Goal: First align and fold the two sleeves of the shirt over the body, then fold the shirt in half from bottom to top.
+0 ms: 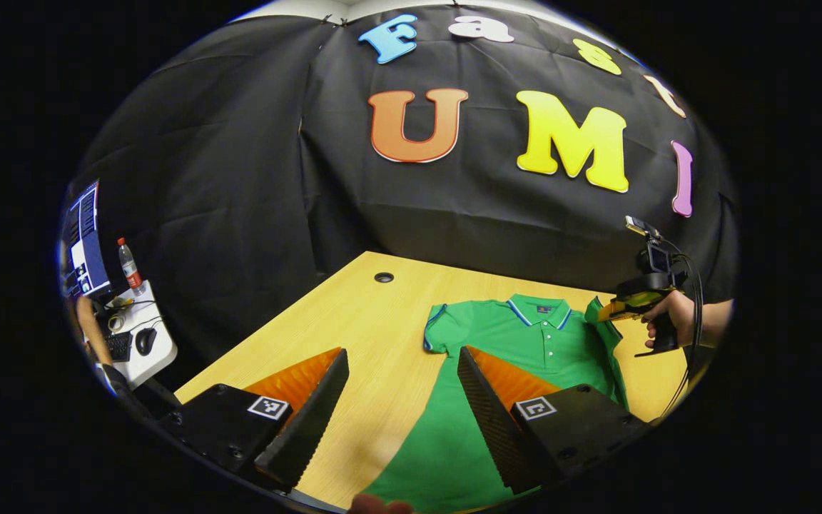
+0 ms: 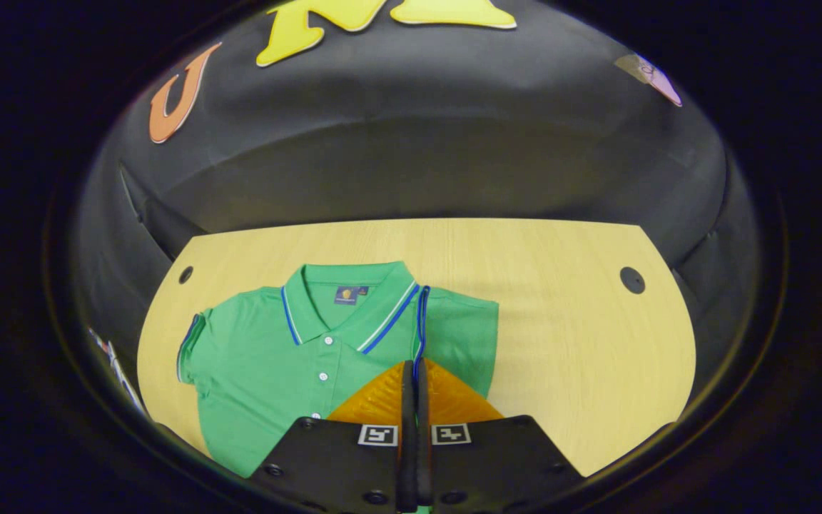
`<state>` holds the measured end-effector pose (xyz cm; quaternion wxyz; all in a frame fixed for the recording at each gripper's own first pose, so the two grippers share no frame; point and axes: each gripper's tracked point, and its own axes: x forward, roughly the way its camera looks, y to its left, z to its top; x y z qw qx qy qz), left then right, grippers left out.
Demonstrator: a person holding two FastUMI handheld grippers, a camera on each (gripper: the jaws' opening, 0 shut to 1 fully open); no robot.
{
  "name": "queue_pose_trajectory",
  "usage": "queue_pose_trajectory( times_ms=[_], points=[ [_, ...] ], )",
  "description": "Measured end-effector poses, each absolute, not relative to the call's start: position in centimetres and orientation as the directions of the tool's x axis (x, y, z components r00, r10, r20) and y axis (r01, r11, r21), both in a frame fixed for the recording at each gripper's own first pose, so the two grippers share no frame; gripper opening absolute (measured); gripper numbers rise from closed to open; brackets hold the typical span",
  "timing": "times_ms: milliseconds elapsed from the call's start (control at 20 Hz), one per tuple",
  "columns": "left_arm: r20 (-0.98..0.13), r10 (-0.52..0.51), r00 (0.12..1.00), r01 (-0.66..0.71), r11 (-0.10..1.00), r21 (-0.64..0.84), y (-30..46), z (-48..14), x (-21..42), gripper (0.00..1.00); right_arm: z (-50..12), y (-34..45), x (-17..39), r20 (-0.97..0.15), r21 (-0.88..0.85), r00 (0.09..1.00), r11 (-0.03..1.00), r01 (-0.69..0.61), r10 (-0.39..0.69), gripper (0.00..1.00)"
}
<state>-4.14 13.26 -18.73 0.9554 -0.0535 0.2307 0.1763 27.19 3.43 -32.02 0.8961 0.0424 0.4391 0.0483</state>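
Shirt (image 1: 525, 343), green with a blue-trimmed collar, lies flat on the wooden counter (image 1: 354, 321), in the lower right of the left gripper view and lower left of the right gripper view. Nearest in the left gripper view, the left gripper (image 1: 404, 400) hangs with jaws wide, one finger over bare counter, the other over the shirt body. The right gripper (image 2: 414, 400) has its jaws pinched together on the blue-edged sleeve (image 2: 454, 335), folded inward beside the collar. At the far left, a side desk carries a bottle (image 1: 129, 268).
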Motion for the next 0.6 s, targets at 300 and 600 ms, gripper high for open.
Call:
queue_pose_trajectory(
  times_ms=[300, 600],
  points=[
    [-0.488, 0.290, 0.823, -0.342, 0.940, -0.018, 14.6, -19.5, -4.2, 0.99, -33.2, 6.0, 27.8, -0.786, 0.109, 0.606, 0.992, -0.060, 0.123, 0.06],
    [-0.481, 0.261, 0.837, -0.294, 0.956, 0.006, 15.4, -19.1, -3.2, 0.99, -32.0, 7.5, 27.8, -0.760, 0.098, 0.634, 0.990, -0.100, 0.139, 0.46]
  ],
)
